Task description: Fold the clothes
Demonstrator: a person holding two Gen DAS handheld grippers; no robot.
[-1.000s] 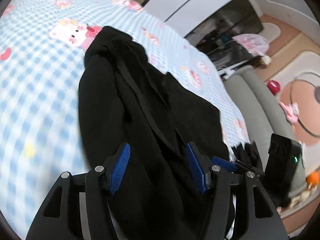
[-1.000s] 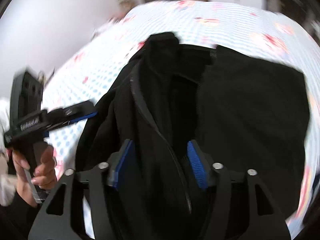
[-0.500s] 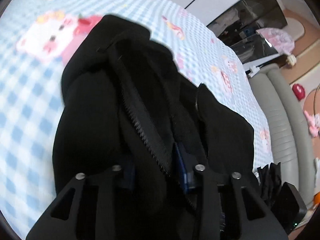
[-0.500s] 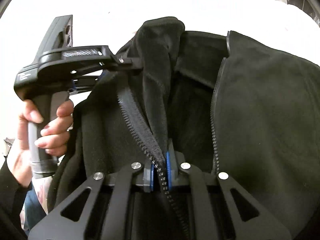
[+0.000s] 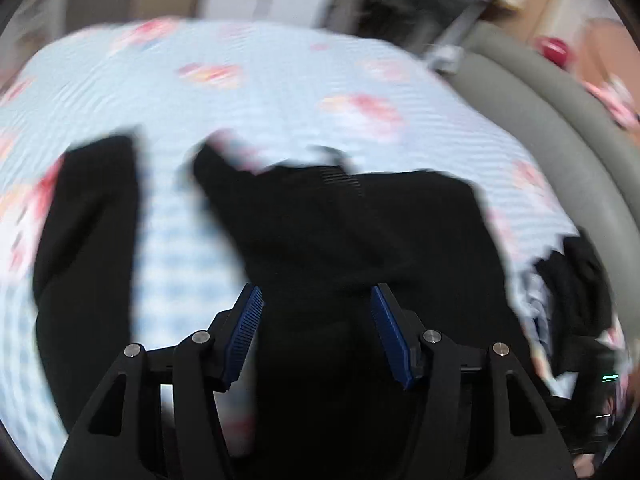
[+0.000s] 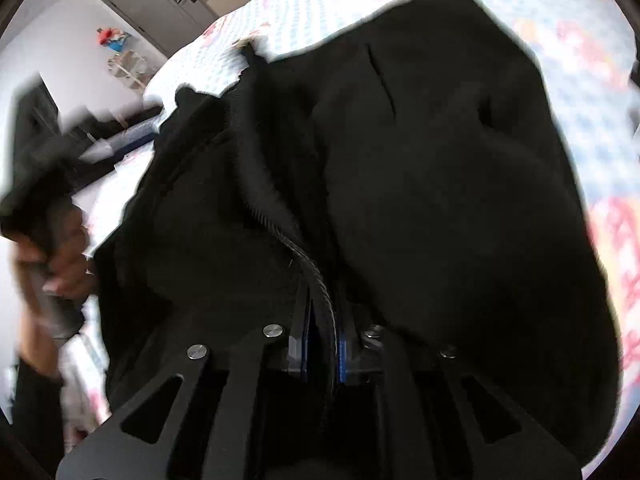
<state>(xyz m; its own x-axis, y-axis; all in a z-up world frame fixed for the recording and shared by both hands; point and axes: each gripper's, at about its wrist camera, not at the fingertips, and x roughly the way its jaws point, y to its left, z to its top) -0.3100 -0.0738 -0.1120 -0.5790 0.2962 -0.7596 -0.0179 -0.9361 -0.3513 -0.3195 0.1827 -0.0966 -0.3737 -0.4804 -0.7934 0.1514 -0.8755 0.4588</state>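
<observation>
Blue-checked bedsheet [image 5: 280, 92] with pink cartoon prints is the work surface, and the one black fleece jacket [image 6: 420, 184] lies spread across it, nearest to both cameras. My right gripper [image 6: 323, 350] has its jaws nearly together, easing open a touch, yet the pads look clamped on the zipper edge [image 6: 280, 224]. My left gripper [image 5: 316, 332] is spreading its jaws; black cloth sits between them, but the pads aren't pressing on it. I'd guess this jacket is soft, floppy and fairly bulky, so it'll sag and bunch; the stiffer zipper edge or the hem seems the best place to grab. Count: one jacket, two grippers, one hand [image 6: 60, 264] visible at the left. Further off, a grey cabinet [image 6: 160, 4] stands by the far wall.
</observation>
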